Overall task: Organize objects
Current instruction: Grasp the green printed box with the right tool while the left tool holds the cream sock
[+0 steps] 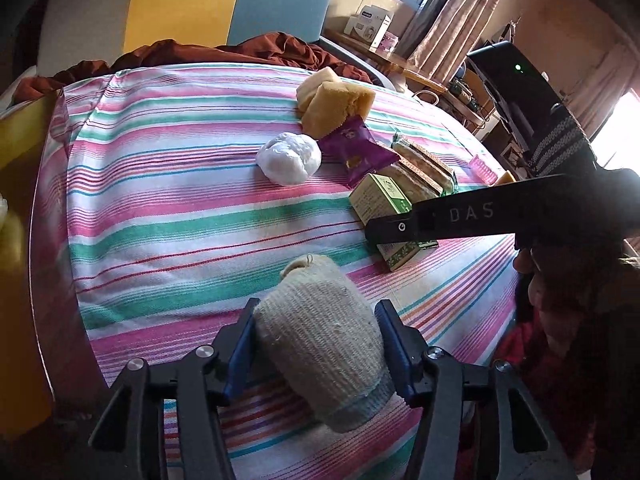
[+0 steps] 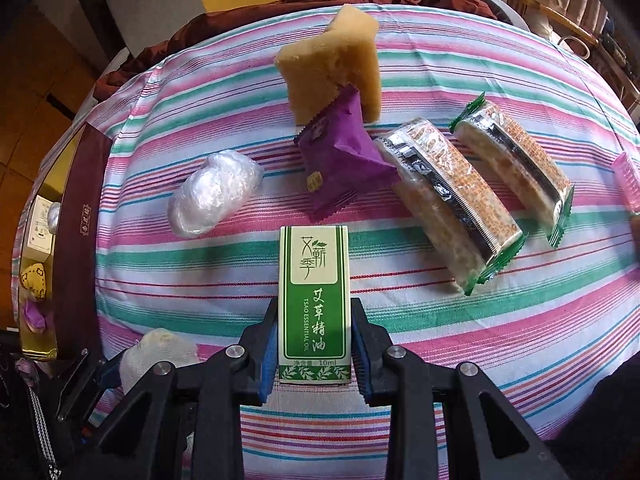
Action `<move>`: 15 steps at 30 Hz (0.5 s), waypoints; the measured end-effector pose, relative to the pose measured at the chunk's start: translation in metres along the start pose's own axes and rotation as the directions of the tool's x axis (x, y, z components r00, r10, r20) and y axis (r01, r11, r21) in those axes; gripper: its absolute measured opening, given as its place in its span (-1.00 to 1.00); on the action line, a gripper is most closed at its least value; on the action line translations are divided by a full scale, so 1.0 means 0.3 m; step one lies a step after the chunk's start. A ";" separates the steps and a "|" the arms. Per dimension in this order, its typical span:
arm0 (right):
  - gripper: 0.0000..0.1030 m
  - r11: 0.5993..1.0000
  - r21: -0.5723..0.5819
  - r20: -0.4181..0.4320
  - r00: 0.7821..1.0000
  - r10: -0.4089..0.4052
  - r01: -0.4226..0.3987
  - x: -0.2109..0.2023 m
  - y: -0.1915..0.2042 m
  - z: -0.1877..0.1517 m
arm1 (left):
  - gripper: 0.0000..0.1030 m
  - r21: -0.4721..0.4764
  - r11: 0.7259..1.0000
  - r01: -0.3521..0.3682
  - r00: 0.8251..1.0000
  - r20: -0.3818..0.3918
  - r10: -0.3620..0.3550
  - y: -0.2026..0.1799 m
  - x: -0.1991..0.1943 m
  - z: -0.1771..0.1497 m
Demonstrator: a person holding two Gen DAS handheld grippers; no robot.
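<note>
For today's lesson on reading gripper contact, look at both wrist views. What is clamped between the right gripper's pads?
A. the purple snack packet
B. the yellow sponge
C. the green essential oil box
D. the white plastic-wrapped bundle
C: in the right wrist view the green essential oil box sits between the blue pads of the right gripper, which press on its sides.

Snacks and sundries lying across a cloth-covered table.

We are seeing a small carton sitting nearest us, a wrapped bundle lying to its left, a snack pouch lying behind it against a sponge, two wrapped bars lying to the right, and an open box sitting at the table's left edge.
</note>
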State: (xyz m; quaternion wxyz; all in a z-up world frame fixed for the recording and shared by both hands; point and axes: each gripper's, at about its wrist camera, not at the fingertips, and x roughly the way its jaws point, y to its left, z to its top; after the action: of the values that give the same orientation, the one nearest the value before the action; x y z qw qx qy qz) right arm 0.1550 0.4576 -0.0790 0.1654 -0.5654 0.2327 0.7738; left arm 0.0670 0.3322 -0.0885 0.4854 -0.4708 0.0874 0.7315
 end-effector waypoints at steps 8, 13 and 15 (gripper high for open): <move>-0.40 0.999 -0.030 0.008 0.999 -0.032 0.032 0.015 0.027 0.011 | 0.08 0.062 0.995 -0.084 0.996 0.018 0.083 -0.038 -0.021 -0.012; -0.40 0.999 -0.034 0.010 0.999 -0.038 0.038 0.012 0.028 0.012 | 0.08 0.098 0.988 -0.120 0.993 0.033 0.117 -0.050 -0.035 -0.024; -0.40 0.998 -0.038 0.011 0.999 -0.042 0.042 0.012 0.032 0.013 | 0.08 0.100 0.987 -0.127 0.992 0.035 0.124 -0.049 -0.042 -0.026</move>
State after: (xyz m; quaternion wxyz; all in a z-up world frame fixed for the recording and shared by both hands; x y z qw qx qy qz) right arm 0.1459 0.4517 -0.0797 0.1719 -0.5693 0.2049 0.7774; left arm 0.0844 0.3272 -0.0780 0.4630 -0.4284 0.1471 0.7619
